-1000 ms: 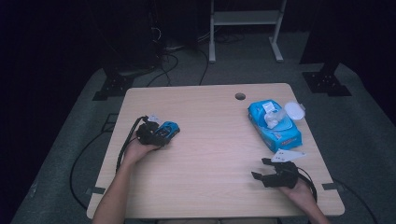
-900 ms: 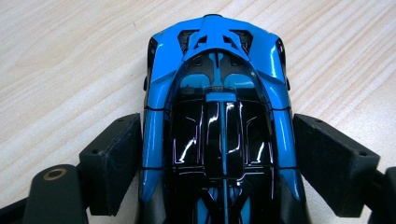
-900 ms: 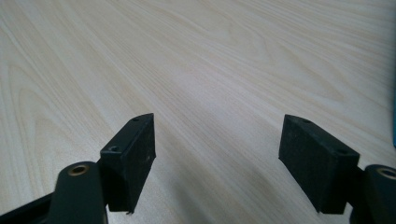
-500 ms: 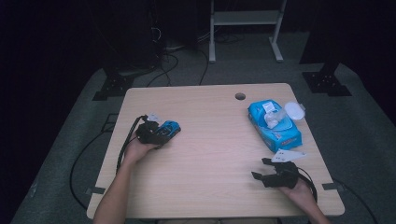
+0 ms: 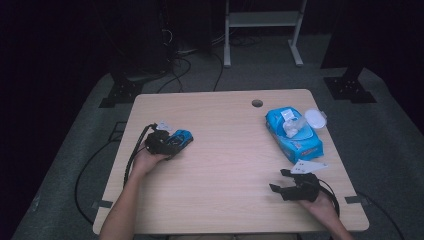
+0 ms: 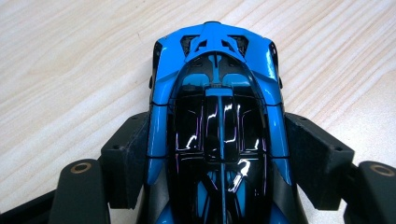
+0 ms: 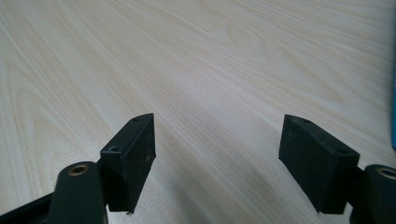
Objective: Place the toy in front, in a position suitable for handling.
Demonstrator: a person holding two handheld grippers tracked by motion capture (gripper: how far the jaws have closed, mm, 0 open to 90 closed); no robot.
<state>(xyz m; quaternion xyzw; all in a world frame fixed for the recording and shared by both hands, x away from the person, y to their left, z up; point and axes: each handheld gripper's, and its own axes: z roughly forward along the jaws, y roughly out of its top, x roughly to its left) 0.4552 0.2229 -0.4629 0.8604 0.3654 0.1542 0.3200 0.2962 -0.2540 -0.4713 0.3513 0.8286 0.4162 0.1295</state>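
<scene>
Left gripper [image 6: 217, 154] clamped on blue toy car [image 6: 217, 116], left-centre of the table [image 5: 225, 150].
Jaws just closed onto its flanks; car's rear cut off at the frame's bottom. Right gripper [image 7: 217, 163], lower right, gapes wide, holding nothing.

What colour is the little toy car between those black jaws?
Bright blue with a glossy black roof; the toy car shows best in the left gripper view.

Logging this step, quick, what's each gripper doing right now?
Left gripper: has just been closing, shut on the blue toy car.
Right gripper: open, holding nothing.
</scene>
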